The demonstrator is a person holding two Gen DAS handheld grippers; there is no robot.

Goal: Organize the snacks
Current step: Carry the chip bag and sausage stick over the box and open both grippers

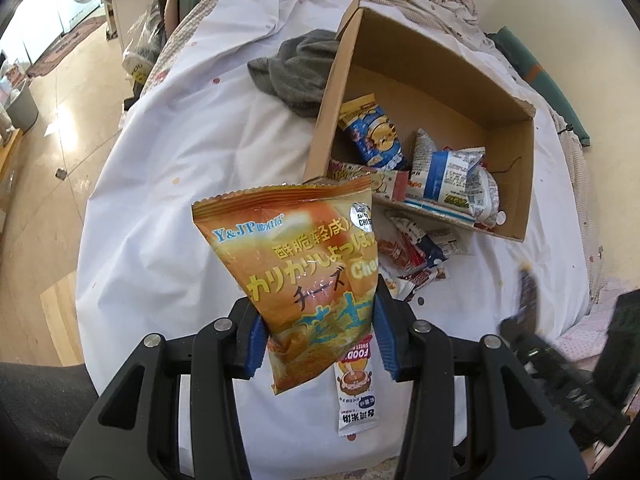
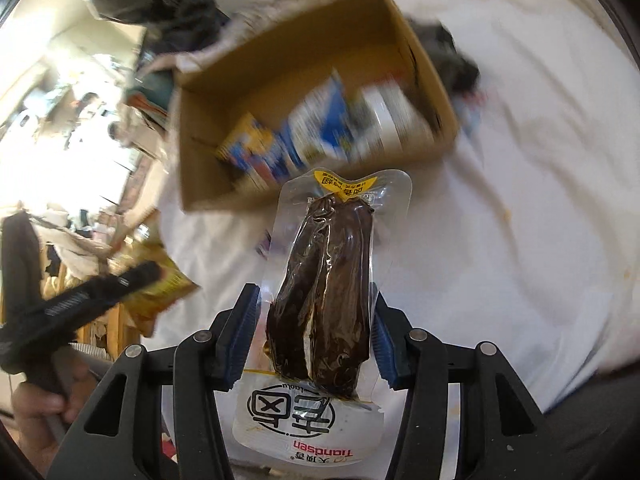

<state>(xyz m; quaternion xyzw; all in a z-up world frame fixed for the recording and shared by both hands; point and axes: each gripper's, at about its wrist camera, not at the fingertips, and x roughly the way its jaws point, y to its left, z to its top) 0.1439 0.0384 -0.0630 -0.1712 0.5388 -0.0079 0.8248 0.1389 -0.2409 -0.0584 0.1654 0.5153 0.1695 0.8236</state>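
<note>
left tongs (image 1: 320,332) clench a cheese bag (image 1: 292,276), right tongs (image 2: 316,336) a meat pouch (image 2: 324,292), both lifted for the box (image 1: 440,64).

the orange cheese snack bag (image 1: 296,280) covers part of the slim snack stick (image 1: 354,384) behind it, and its right edge hides a corner of the cardboard box (image 1: 440,64). a grey cloth (image 1: 292,68) goes partly behind the box wall. at the right of the left wrist view a dark smeared shape (image 1: 528,300) is too blurred to name. in the right wrist view the box (image 2: 304,40) and the blue-and-white packets (image 2: 320,132) inside are motion-blurred, their print unreadable. the vacuum-sealed dark snack pack (image 2: 324,300) hides some bedsheet (image 2: 500,200), and its lower label runs behind the gripper frame.
</note>
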